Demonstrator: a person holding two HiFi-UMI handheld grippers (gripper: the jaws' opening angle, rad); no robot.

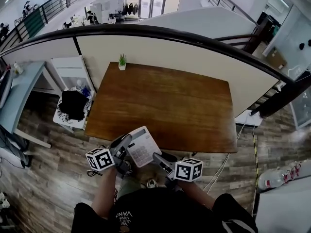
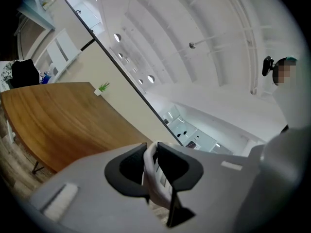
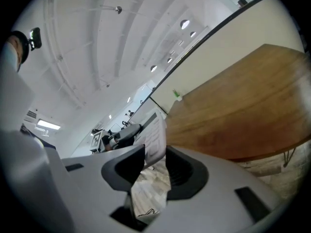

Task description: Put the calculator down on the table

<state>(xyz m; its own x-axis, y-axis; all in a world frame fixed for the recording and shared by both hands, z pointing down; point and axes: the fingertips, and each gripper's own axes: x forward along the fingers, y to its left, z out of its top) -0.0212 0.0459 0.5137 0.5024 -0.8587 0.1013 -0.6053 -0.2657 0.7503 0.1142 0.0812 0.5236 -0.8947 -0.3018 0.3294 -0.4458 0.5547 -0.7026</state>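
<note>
A white calculator (image 1: 142,147) with grey keys hangs over the near edge of the brown wooden table (image 1: 170,106), held between both grippers. My left gripper (image 1: 126,143) is shut on its left edge; in the left gripper view the white casing (image 2: 155,176) sits pinched between the dark jaws of that gripper (image 2: 151,166). My right gripper (image 1: 158,158) grips the lower right corner. In the right gripper view the calculator (image 3: 154,137) stands edge-on between the jaws of that gripper (image 3: 155,165), with wooden floor showing below it.
A small potted plant (image 1: 122,61) stands at the table's far left corner, against a cream partition (image 1: 194,57). A chair with a black garment (image 1: 73,106) is left of the table. Cables (image 1: 221,166) and white shoes (image 1: 279,176) lie on the floor at right.
</note>
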